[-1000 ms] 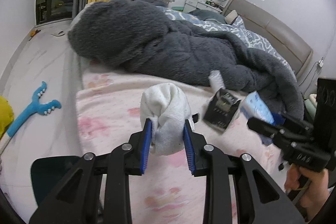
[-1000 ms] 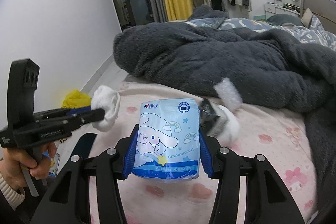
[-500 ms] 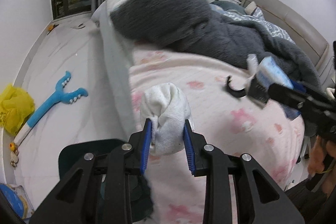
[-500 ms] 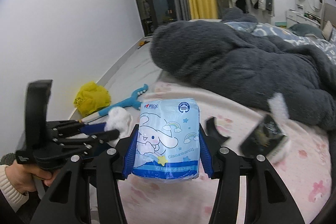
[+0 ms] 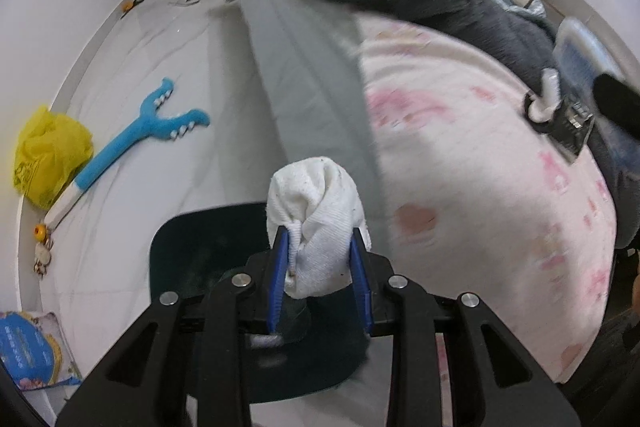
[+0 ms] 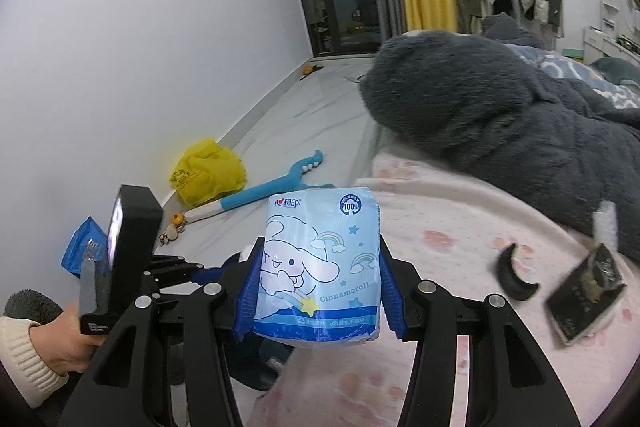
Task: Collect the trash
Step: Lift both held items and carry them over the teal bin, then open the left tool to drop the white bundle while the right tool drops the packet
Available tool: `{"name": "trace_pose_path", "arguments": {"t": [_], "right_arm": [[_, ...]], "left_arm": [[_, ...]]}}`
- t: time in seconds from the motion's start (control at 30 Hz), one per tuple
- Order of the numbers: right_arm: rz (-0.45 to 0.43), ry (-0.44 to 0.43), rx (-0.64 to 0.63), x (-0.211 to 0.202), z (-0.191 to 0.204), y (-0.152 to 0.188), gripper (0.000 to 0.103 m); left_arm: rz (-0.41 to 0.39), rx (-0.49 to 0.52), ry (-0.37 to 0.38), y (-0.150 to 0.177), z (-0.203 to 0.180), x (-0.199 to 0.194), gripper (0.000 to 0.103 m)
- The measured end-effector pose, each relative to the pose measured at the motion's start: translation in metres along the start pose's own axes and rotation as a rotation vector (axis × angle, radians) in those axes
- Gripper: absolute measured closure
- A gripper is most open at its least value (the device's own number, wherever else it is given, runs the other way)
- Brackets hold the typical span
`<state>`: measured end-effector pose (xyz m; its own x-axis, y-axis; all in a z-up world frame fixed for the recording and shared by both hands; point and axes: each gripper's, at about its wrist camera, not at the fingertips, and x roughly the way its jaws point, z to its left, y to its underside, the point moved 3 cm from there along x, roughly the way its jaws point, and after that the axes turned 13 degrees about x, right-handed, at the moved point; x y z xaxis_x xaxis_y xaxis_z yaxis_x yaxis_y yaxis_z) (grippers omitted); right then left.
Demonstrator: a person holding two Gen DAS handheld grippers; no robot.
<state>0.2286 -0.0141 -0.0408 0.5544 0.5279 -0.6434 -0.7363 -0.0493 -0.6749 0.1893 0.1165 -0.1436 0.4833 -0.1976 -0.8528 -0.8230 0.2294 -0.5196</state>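
Your left gripper (image 5: 320, 279) is clamped on a white sock (image 5: 316, 227), its blue pads (image 5: 278, 283) pressing both sides of the balled cloth, and it points steeply down over a dark bin (image 5: 192, 259) that stands on the pale floor (image 5: 132, 67) just beside the bed (image 5: 480, 155). The sock hangs above the bin's open mouth, not touching it (the bin's inside is too dark to read). Your right gripper (image 6: 318, 291) is clamped on a blue tissue pack (image 6: 320, 267) with a cartoon print, held upright between its pads above the bed's near edge; in that view your left hand (image 6: 60, 343), in a cream cuff, grips the left tool's handle low at the left. Farther out on the pink sheet lie a black crescent piece (image 6: 514, 273) and a black packet (image 6: 584, 295), near each other but apart, with a white scrap (image 6: 606, 223) just beyond them at the foot of a grey fleece blanket (image 6: 500, 107). On the floor by the wall sit a yellow bag (image 5: 48, 155) and a blue toy (image 5: 140, 139), its handle end close to the bag, and a blue packet (image 5: 28, 351) lies nearer you against the wall.
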Motion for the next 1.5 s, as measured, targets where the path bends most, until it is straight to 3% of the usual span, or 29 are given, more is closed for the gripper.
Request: {"name": "trace_pose_path", "arguments": {"t": [0.3, 0.4, 0.53, 0.63, 0.97, 1.5], "right_arm": [[0.044, -0.027, -0.031, 0.027, 0.030, 0.005, 0.051], [0.059, -0.033, -0.040, 0.036, 0.040, 0.007, 0.051], [0.084, -0.039, -0.049, 0.051, 0.053, 0.011, 0.051], [0.105, -0.042, -0.057, 0.063, 0.061, 0.015, 0.051], [0.197, -0.031, -0.085, 0.108, 0.085, 0.035, 0.051], [0.379, 0.028, -0.086, 0.173, 0.091, 0.075, 0.051]], "left_arm": [[0.125, -0.037, -0.004, 0.036, 0.031, 0.015, 0.068], [0.152, -0.050, 0.002, 0.045, 0.037, 0.019, 0.060], [0.187, -0.058, 0.007, 0.061, 0.046, 0.021, 0.041], [0.189, -0.063, 0.006, 0.070, 0.052, 0.019, 0.037], [0.099, -0.136, -0.006, 0.081, 0.087, -0.004, 0.031], [-0.115, -0.186, -0.037, 0.069, 0.118, -0.065, 0.034]]}}
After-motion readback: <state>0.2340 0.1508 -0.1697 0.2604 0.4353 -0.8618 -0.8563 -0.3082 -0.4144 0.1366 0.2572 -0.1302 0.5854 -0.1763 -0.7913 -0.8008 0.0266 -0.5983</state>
